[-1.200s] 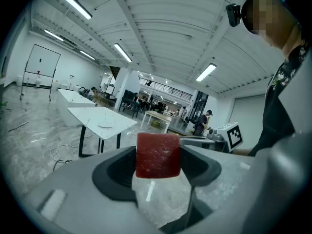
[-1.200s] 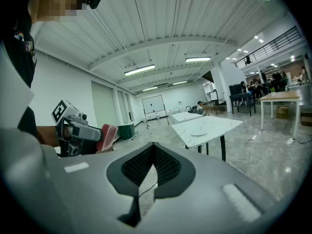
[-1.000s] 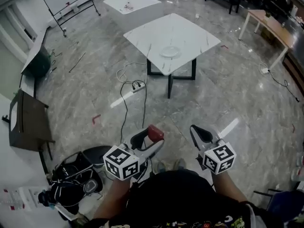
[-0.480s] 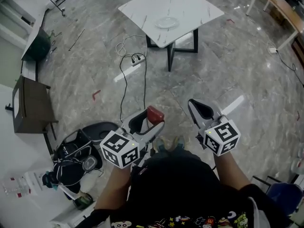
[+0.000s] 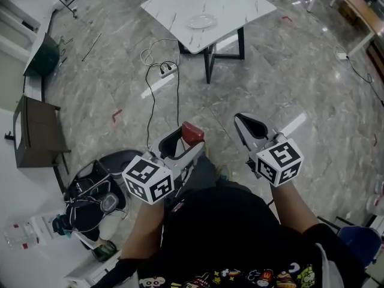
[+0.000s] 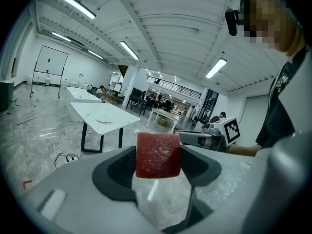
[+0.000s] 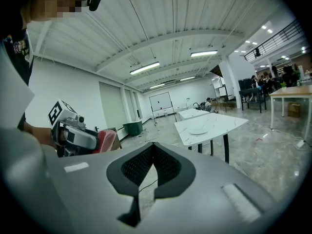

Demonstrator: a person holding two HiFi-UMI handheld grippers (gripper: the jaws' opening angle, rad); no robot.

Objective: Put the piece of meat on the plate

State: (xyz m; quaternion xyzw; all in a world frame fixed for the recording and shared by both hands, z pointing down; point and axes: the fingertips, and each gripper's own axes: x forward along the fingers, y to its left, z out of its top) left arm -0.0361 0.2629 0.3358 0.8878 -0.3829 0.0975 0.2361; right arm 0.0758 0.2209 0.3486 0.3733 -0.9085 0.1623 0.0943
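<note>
My left gripper (image 5: 188,138) is shut on a red piece of meat (image 5: 192,132), which fills the gap between its jaws as a square red slab (image 6: 157,155) in the left gripper view. The right gripper (image 5: 245,123) is shut with nothing in it; its jaws meet at the tips (image 7: 152,147). A white plate (image 5: 201,21) lies on a white marble-top table (image 5: 240,2) far ahead across the floor; both grippers are held at waist height, well short of it. The same plate (image 6: 104,119) (image 7: 198,130) appears small in both gripper views.
A white power strip with cables (image 5: 161,71) lies on the grey marble floor between me and the table. Dark bags (image 5: 99,197) sit at my lower left. A wooden table (image 5: 342,5) stands at the far right, and a dark cabinet (image 5: 36,140) at the left.
I have moved forward: the table and plate have slid up and slightly left in the head view. Both grippers keep their hold and pose, with the meat still clamped in the left one.
</note>
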